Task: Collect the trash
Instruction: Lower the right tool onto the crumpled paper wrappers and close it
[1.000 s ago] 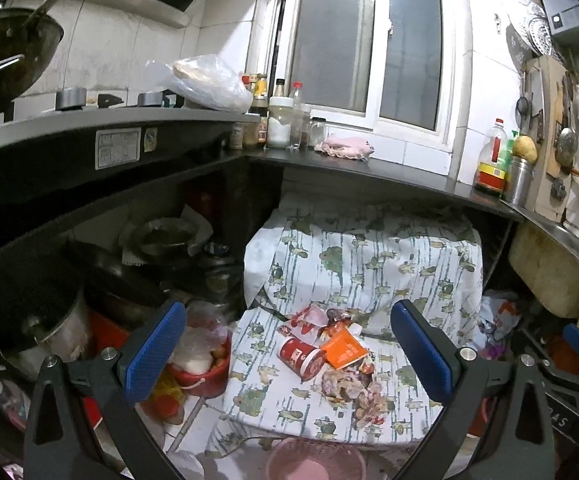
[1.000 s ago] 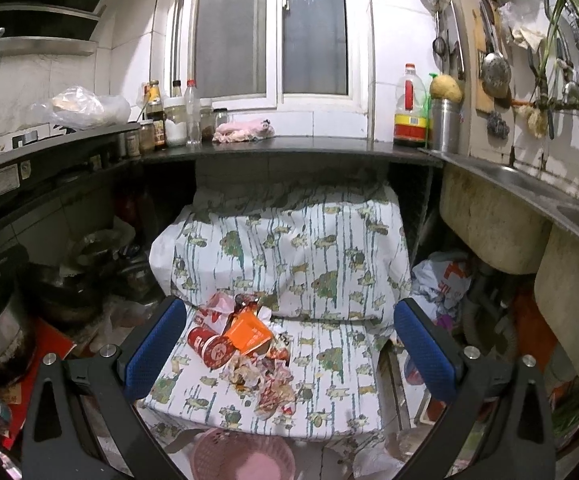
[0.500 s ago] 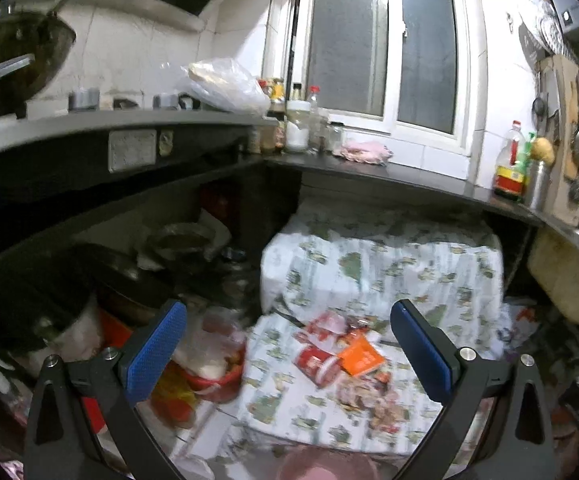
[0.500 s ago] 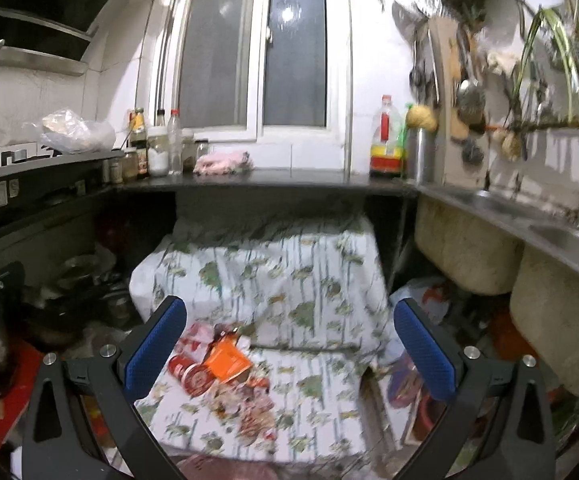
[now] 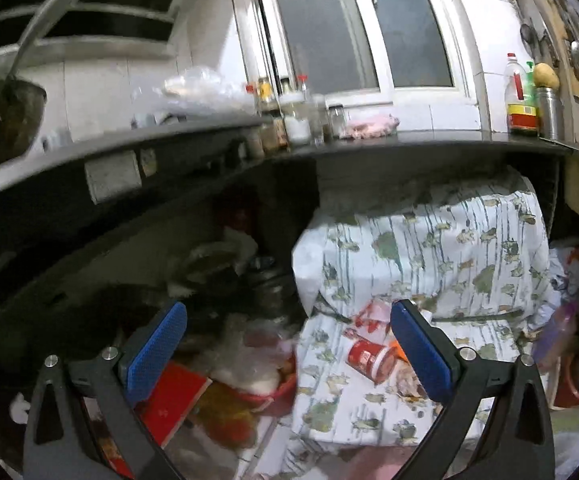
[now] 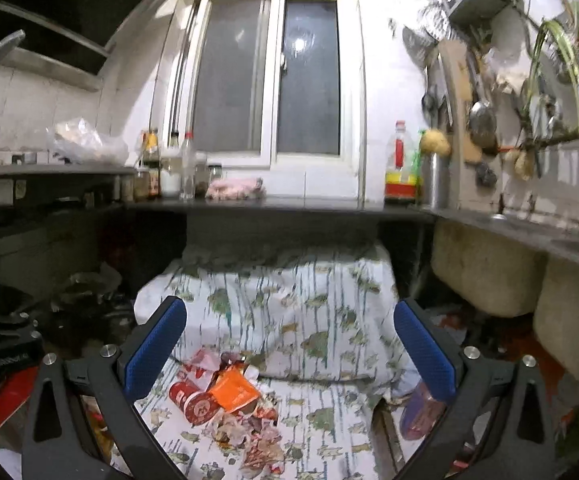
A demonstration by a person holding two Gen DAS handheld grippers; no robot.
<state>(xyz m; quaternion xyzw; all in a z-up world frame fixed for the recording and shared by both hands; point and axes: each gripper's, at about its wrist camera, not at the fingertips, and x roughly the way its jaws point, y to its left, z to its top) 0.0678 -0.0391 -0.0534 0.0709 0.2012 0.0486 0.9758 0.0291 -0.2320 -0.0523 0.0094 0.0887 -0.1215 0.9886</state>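
On the leaf-print cloth (image 6: 321, 320) the trash pile (image 6: 229, 404) lies untouched; both views have been raised and pulled back since a second ago. Left gripper (image 5: 287, 350) and right gripper (image 6: 289, 352) are spread wide, empty. Pickup judged not yet begun.

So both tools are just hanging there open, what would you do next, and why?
Probably lower the right tool toward the red cylindrical can lying on the leaf-patterned cloth. Both tools are open and empty, and the trash pile sits below, nearer its left finger.
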